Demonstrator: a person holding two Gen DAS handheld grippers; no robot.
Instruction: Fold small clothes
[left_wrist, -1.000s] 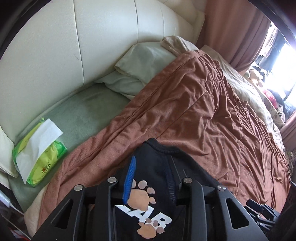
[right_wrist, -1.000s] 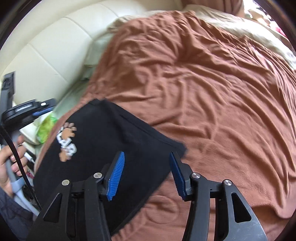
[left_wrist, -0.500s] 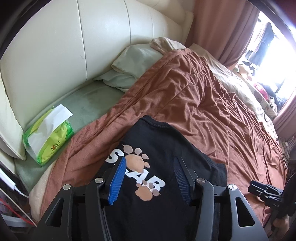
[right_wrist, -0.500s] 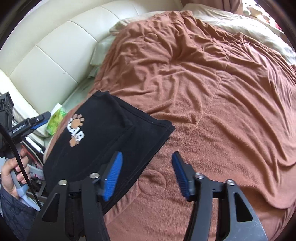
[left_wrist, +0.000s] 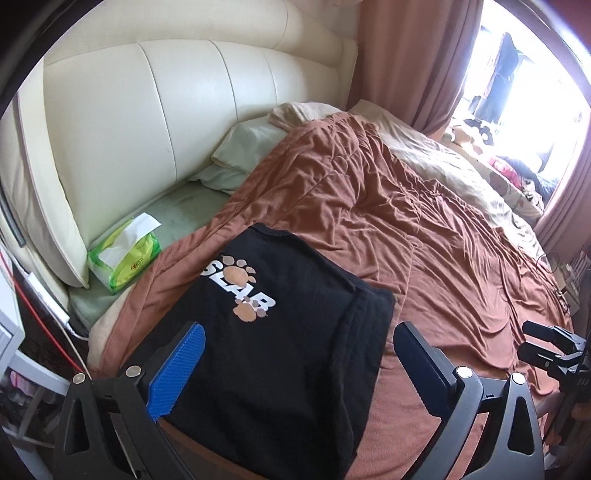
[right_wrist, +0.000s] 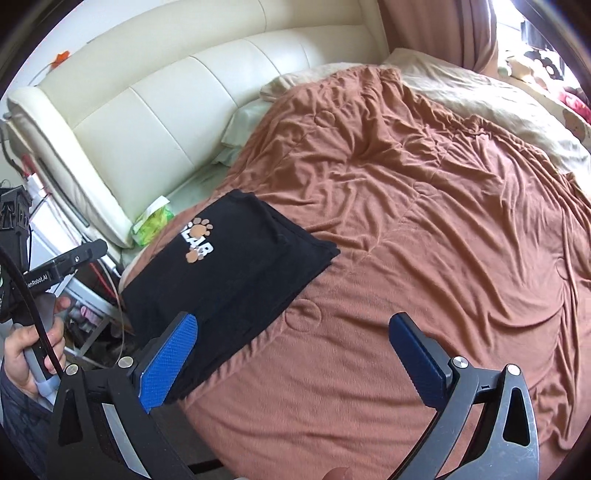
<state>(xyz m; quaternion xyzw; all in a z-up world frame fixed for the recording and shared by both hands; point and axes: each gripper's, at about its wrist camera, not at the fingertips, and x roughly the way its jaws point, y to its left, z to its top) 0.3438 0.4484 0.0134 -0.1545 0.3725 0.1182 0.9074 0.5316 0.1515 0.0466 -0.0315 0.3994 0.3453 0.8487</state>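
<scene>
While the small black folded shirt with paw prints (left_wrist: 288, 332) lies flat on the rumpled brown blanket (right_wrist: 424, 221), the left gripper (left_wrist: 299, 373) and right gripper (right_wrist: 299, 362) hang above, both spread wide, holding nothing.

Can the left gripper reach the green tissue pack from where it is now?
Probably yes. The left gripper is open and empty above the black shirt; the tissue pack lies uncovered ahead and to the left, with nothing between.
</scene>
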